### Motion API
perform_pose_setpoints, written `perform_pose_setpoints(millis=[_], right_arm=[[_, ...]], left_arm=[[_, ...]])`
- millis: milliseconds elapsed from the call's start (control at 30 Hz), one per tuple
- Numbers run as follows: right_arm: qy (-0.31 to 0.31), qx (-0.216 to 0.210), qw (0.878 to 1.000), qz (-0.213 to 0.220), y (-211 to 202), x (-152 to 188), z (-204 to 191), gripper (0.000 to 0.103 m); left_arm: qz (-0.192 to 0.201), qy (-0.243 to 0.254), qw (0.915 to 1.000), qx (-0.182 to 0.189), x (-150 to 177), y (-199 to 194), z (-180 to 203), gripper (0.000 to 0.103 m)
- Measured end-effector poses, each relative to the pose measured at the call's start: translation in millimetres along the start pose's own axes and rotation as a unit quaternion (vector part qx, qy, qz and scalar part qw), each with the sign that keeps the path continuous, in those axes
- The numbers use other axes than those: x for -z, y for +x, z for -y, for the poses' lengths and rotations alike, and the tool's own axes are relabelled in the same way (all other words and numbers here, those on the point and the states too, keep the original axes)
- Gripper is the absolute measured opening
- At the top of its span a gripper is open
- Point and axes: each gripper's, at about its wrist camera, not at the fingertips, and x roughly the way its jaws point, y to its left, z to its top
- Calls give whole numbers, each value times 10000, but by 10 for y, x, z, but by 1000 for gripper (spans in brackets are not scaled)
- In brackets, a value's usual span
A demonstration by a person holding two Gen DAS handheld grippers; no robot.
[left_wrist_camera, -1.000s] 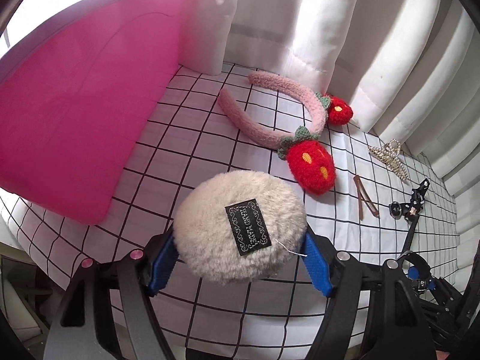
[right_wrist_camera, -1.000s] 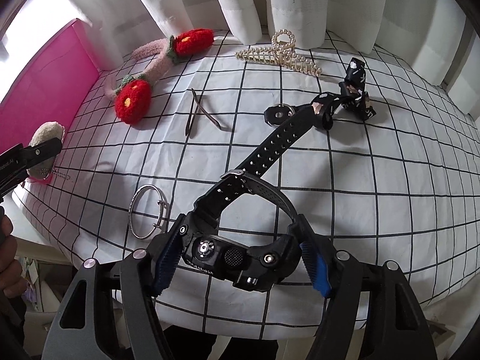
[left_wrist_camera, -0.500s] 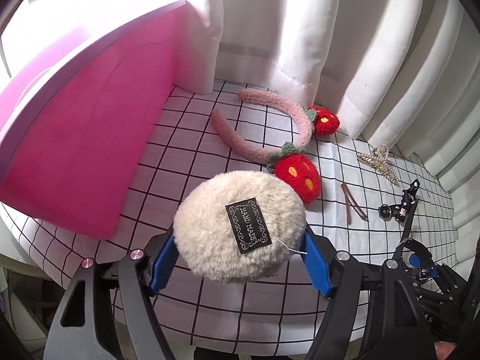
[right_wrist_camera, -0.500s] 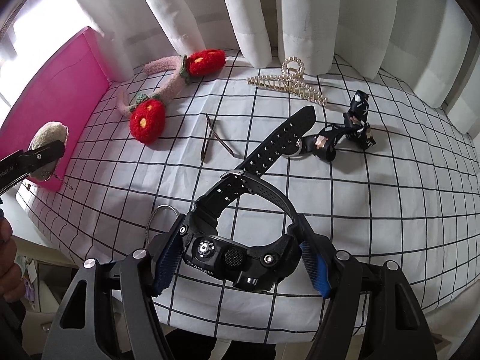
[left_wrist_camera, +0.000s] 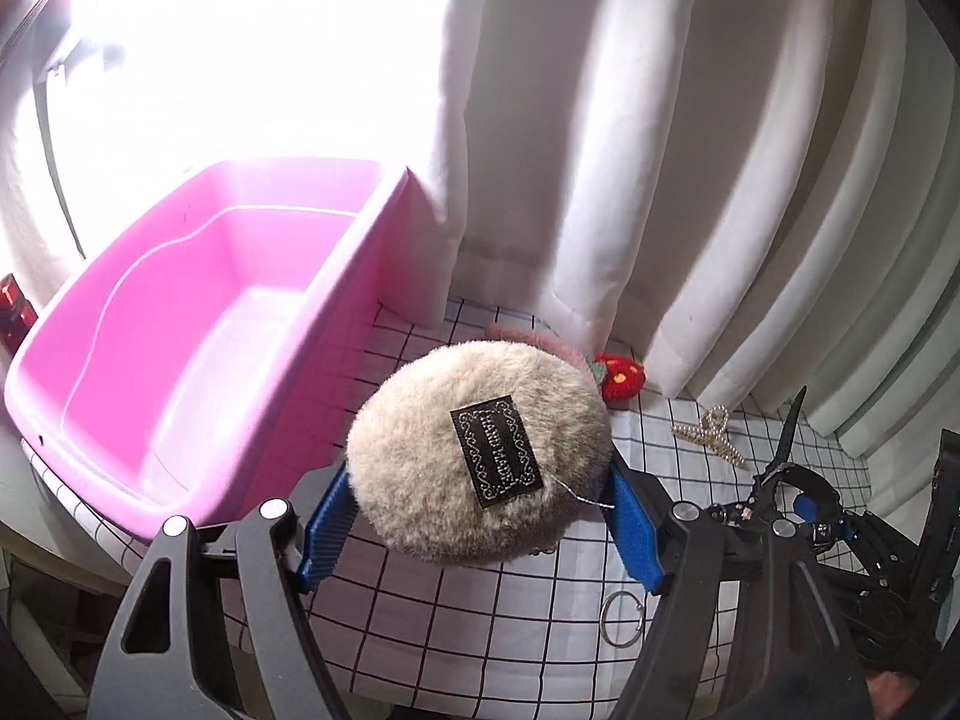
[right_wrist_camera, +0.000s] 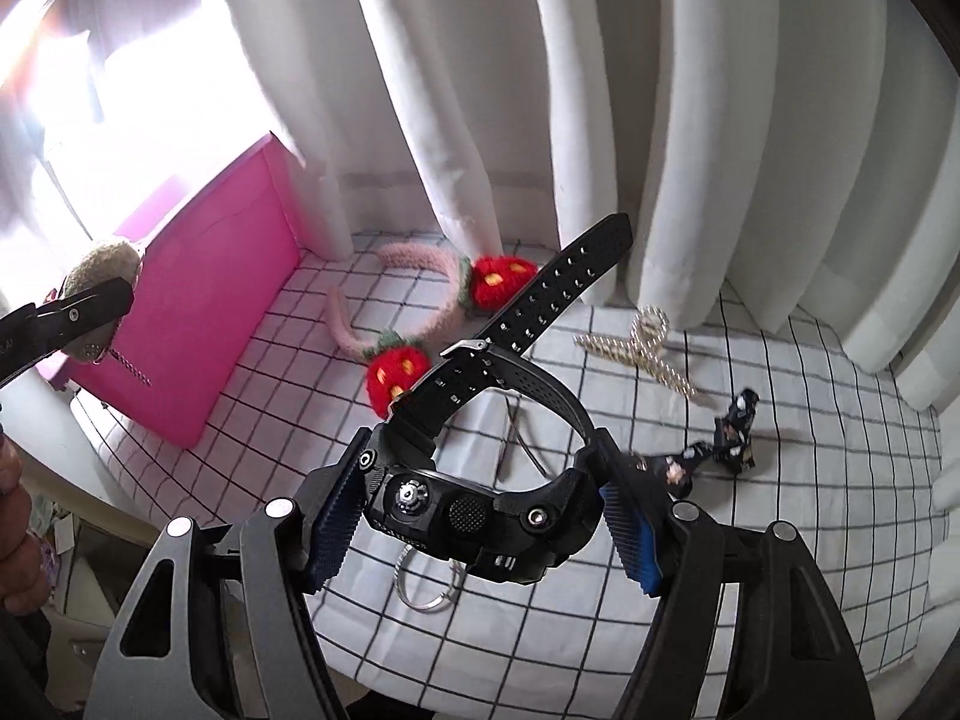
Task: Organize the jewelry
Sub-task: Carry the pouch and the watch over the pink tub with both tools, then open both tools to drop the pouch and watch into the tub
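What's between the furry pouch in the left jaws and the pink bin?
Nothing visible. The left gripper holds the furry pouch off the checked cloth, beside the pink bin. The bin's open top shows no contents, and its near wall lies lower in the left wrist view than the pouch. The strawberry headband lies off to the side.

My right gripper [right_wrist_camera: 483,516] clamps a black watch [right_wrist_camera: 480,510] by its case, the strap [right_wrist_camera: 558,294] rising toward the white curtain [right_wrist_camera: 660,120]. Below it on the checked cloth [right_wrist_camera: 810,480] lie a silver ring [right_wrist_camera: 429,585], a strawberry headband [right_wrist_camera: 420,312], a pearl hair claw [right_wrist_camera: 642,348] and a dark bow [right_wrist_camera: 720,438]. At left, my other gripper [right_wrist_camera: 66,318] carries a beige puff [right_wrist_camera: 99,267] beside the pink bin [right_wrist_camera: 210,312].
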Motion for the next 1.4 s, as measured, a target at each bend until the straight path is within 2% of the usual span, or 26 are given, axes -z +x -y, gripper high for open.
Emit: perform_pose_setpoints(millis=[367, 567, 700, 933, 1267, 1400], right_arm=[[-813, -805, 9912, 668, -79, -824, -937, 69], [-1344, -1299, 9791, 801, 25, -1159, -1630, 69], [-1496, -1655, 9726, 656, 190, -1350, -2032, 69], [-1775, -1829, 9666, 262, 577, -1505, -2598, 69], [-1942, -1528, 9683, -358, 1227, -1550, -2946, 69], [-2140, -1372, 9666, -325, 1287, -1537, -3077, 69]], left_arm=[[788, -319, 9952, -490, -400, -474, -723, 71], [921, -543, 9913, -773, -454, -527, -1256, 71], [833, -668, 9905, -862, -460, -501, -1597, 71], [475, -866, 9907, -938, -391, -116, -2073, 71], [-48, -1105, 9881, -1070, -305, 294, -2367, 71], [-143, -1123, 9864, -1187, -275, 359, -2431, 72]])
